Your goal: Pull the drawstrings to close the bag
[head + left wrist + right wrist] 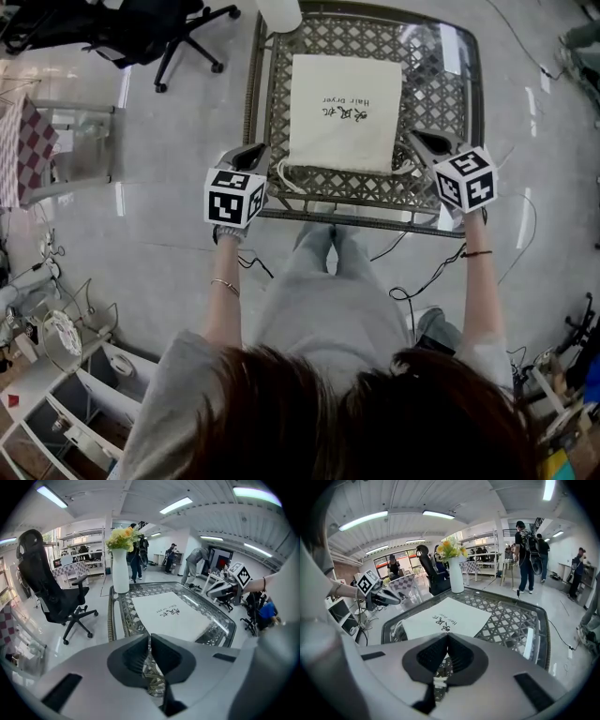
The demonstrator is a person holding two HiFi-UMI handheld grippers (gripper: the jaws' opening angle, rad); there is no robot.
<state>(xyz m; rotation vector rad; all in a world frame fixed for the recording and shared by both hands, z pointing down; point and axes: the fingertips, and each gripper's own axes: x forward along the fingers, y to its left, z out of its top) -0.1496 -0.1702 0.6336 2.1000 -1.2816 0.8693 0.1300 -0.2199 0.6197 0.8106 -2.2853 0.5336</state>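
Observation:
A flat white drawstring bag [344,111] with dark print lies on the glass-topped lattice table [272,94], its mouth toward me. White cords loop out at the bag's near left corner [283,178] and near right corner [407,170]. My left gripper [249,153] hovers just left of the near left corner, jaws shut with nothing between them. My right gripper [424,141] hovers by the near right corner, also shut and empty. The bag [172,616] lies ahead of the left gripper [149,637] in its own view. The right gripper view shows the bag [446,617] beyond the right gripper [446,636].
A white vase [120,572] with yellow flowers stands at the table's far edge. A black office chair [47,588] is on the floor to the left. Cables [422,277] trail on the floor near my legs. Several people stand in the room's background.

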